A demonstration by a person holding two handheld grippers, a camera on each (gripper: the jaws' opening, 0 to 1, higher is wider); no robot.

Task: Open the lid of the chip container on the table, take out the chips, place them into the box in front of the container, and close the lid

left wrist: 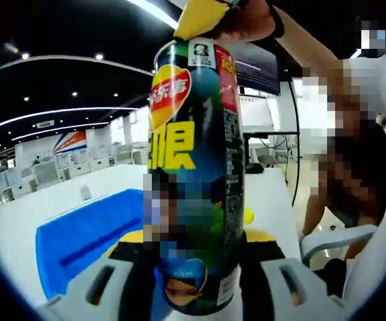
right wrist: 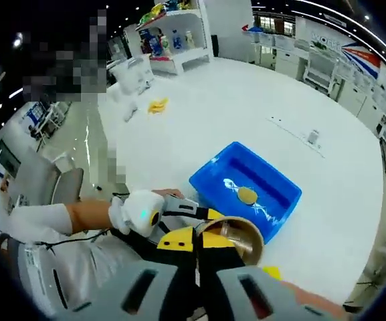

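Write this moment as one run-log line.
left gripper: holds chip can | right gripper: over open can mouth | blue box: one chip inside

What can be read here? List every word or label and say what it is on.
"限": large yellow character on the chip container.
Red-and-yellow logo on the container: characters too blurred to read.
Fine print down its side: too small.
Wall banner: blurred.
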